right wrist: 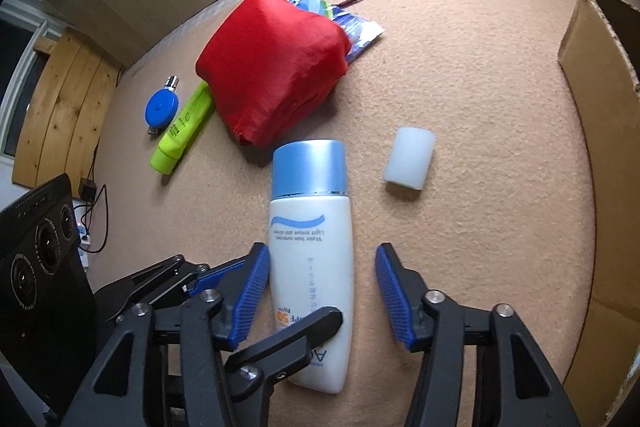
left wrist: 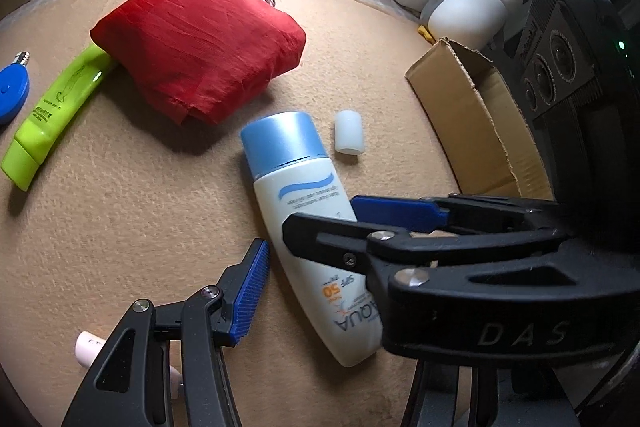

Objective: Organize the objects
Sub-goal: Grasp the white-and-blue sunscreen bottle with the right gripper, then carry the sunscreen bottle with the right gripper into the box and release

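the sunscreen bottle [right wrist: 310,263] is seen lying flat on the tan carpet [right wrist: 480,107], blue cap pointed toward the red pouch [right wrist: 272,67], with a small white cylinder [right wrist: 409,159] just beside it and the cardboard box [right wrist: 592,147] off to the right. the right gripper [right wrist: 322,297] is held over the bottle's lower half, its fingers [right wrist: 250,295] spread to either side, the left pad at the bottle's edge, the right pad apart from it. the left gripper [left wrist: 304,243] is also spread, its fingers straddling the same bottle. a good grasp would probably be made by centring the body between the pads before closing, squeezing across the narrow width.
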`<state>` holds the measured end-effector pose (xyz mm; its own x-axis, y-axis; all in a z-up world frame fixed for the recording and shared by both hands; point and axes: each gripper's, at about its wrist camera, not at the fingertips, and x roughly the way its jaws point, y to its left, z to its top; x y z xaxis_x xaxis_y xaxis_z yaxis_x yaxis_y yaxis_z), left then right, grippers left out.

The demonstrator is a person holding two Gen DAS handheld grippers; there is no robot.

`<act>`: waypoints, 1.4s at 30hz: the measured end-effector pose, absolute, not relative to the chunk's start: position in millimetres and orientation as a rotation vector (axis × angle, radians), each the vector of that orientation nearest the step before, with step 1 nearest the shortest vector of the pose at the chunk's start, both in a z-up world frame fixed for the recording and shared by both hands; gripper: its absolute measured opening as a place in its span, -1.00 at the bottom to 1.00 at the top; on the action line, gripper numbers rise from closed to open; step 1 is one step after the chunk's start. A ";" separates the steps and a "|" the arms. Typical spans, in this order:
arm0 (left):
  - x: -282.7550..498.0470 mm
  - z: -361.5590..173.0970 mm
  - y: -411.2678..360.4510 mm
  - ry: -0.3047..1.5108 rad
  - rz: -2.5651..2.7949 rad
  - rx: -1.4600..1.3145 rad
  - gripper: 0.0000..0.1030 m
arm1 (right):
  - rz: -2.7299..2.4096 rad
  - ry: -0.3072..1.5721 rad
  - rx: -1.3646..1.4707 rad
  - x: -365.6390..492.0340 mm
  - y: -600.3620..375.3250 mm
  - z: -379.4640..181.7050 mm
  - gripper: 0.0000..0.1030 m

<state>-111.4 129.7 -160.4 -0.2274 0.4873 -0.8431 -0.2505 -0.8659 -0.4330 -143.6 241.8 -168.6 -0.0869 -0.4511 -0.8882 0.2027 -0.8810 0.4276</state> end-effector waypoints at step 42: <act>-99.9 -63.9 314.7 -0.109 2.075 -1.288 0.03 | -2.361 -0.394 1.576 -112.1 397.7 -64.6 -0.25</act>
